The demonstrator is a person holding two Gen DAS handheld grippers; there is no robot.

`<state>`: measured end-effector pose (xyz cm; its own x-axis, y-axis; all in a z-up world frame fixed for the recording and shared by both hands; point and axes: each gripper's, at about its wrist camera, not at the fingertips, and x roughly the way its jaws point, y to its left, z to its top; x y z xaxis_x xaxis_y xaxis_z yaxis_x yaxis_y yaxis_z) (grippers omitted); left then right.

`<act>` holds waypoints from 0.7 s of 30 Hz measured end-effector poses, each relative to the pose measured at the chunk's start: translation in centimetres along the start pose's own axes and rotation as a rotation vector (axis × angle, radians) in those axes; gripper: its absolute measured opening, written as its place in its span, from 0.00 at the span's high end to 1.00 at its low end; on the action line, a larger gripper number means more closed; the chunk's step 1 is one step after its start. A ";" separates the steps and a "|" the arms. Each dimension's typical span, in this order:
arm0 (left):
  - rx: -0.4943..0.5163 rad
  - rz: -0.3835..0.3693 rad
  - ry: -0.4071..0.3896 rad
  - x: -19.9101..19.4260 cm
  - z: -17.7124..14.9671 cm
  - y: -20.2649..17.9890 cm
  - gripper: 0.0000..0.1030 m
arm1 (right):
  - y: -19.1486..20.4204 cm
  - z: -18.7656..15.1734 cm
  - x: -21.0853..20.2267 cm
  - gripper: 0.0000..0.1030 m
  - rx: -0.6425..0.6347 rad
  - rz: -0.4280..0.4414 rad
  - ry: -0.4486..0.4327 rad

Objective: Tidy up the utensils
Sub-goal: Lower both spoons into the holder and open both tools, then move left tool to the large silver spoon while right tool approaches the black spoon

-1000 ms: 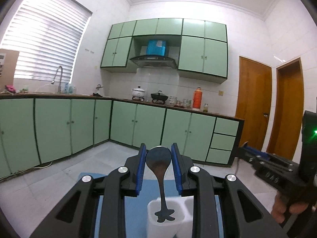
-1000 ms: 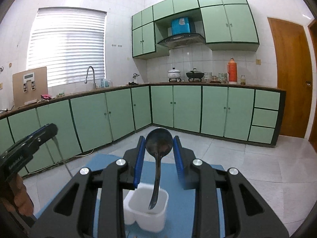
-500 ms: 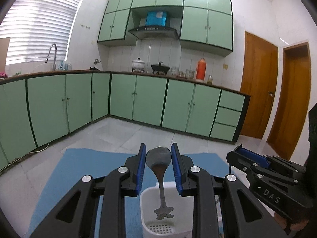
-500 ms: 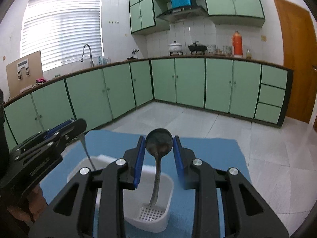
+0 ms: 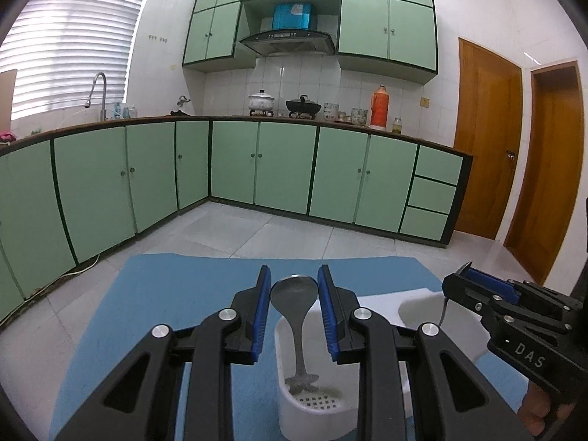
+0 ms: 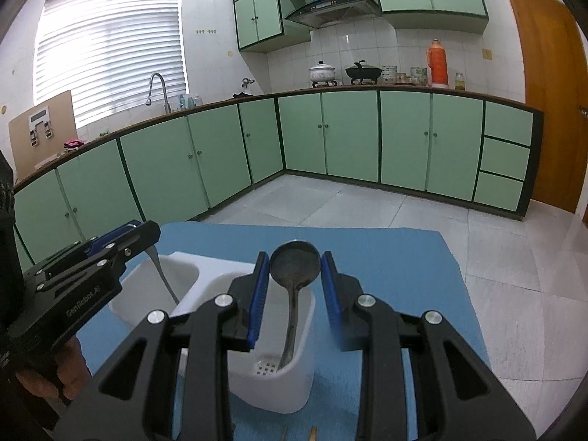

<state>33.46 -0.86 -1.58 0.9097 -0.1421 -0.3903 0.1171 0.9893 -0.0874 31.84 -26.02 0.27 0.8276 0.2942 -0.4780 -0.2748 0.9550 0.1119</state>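
Green cabinets line the far walls of a kitchen; nearer, a blue mat (image 5: 176, 294) covers the table and carries a white two-compartment caddy (image 6: 283, 386). We hold the left gripper (image 5: 294, 290) with its jaws narrow, clamped on the bowl of the left spoon (image 5: 294, 294), whose handle hangs down into the caddy's left compartment with its flared end just above the perforated floor. We hold the right gripper (image 6: 294, 268) likewise, jaws narrow on the bowl of the right spoon (image 6: 294, 264), its handle reaching down into the right compartment, the tip at or near the drain holes; we cannot tell whether it touches. In each view the other gripper appears at the side, its spoon handle dipping into the neighbouring compartment. We judge the placing nearly complete: both spoons are inside the caddy but not yet released. Two thin objects at the near edge of the mat (image 6: 312, 433), too cropped to identify, may remain to be sorted.
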 end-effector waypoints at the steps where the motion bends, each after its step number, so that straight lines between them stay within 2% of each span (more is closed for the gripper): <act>1: 0.001 0.001 0.001 0.0 0.0 0.0 0.75 | 0.1 -0.1 -0.1 0.73 0.000 -0.002 -0.002; 4: 0.001 0.002 0.005 -0.2 -0.1 0.0 0.72 | 0.0 -0.2 -0.5 0.68 0.004 0.000 -0.007; 10: -0.027 0.004 -0.024 -1.8 0.0 0.6 0.49 | -0.5 -0.3 -2.4 0.51 0.023 -0.018 -0.043; 12: -0.032 0.007 -0.030 -2.5 0.0 0.8 0.46 | -0.7 -0.4 -3.1 0.45 0.029 -0.027 -0.051; 15: -0.036 0.016 -0.049 -4.1 -0.1 1.2 0.34 | -1.0 -0.8 -4.6 0.26 0.040 -0.057 -0.076; 17: -0.042 0.029 -0.058 -5.0 -0.3 1.5 0.20 | -1.3 -1.1 -5.6 0.13 0.047 -0.072 -0.092; 21: -0.052 0.046 -0.051 -7.5 -1.0 2.2 0.13 | -1.9 -2.1 -7.5 0.08 0.070 -0.086 -0.097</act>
<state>26.49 2.35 0.18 0.9330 -0.0936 -0.3474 0.0554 0.9914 -0.1182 25.13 -30.13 1.87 0.8908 0.2104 -0.4028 -0.1690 0.9762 0.1362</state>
